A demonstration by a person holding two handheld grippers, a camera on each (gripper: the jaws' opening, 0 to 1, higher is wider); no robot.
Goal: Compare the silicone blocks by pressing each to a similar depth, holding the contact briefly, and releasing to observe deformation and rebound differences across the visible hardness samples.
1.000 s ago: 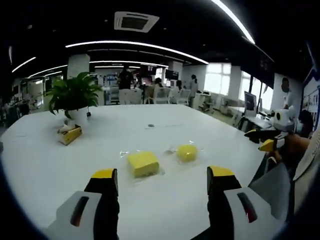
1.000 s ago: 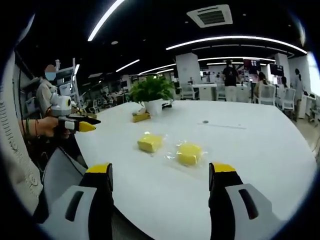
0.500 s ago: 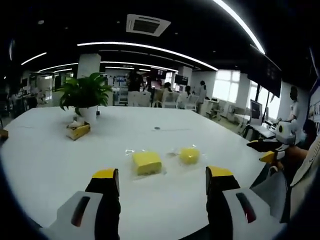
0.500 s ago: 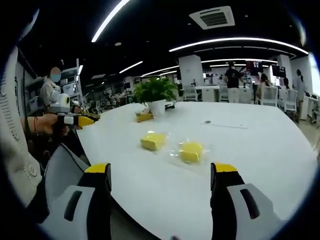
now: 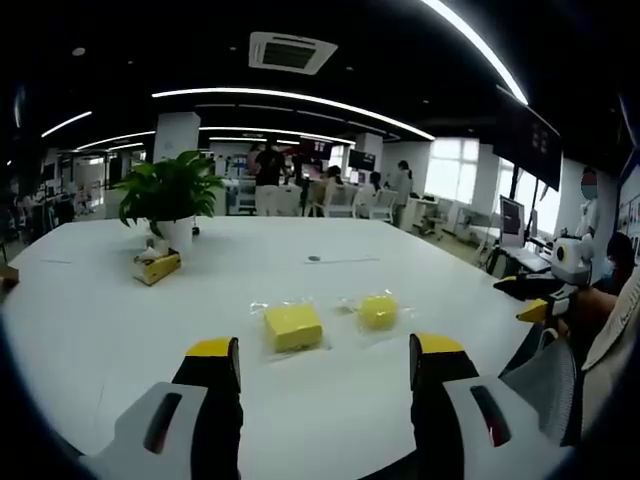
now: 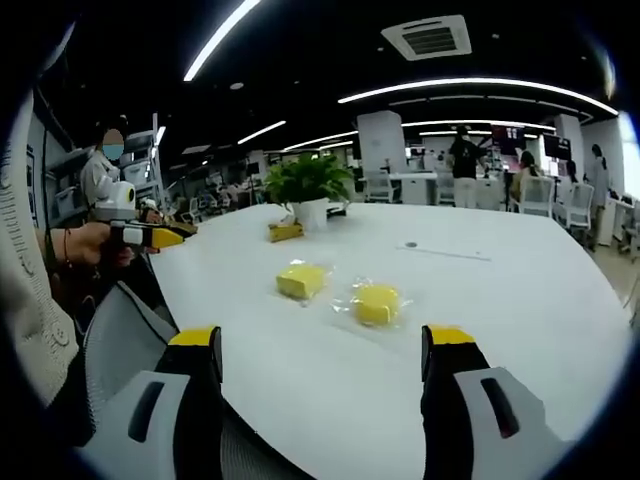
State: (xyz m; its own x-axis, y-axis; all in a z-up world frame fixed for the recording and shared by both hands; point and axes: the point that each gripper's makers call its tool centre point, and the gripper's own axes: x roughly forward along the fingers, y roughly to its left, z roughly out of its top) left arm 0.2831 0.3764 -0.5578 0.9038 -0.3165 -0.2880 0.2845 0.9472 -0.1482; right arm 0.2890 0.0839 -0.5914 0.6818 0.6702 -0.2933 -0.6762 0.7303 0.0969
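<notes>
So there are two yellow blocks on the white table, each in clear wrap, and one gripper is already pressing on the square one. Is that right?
Not quite. Neither gripper is pressing yet. In the left gripper view, the left gripper hangs short of the square block with its jaws open, apart from it. The right gripper is likewise open and clear of both. The rest holds: the square block and the round block lie wrapped on the white table.
</notes>
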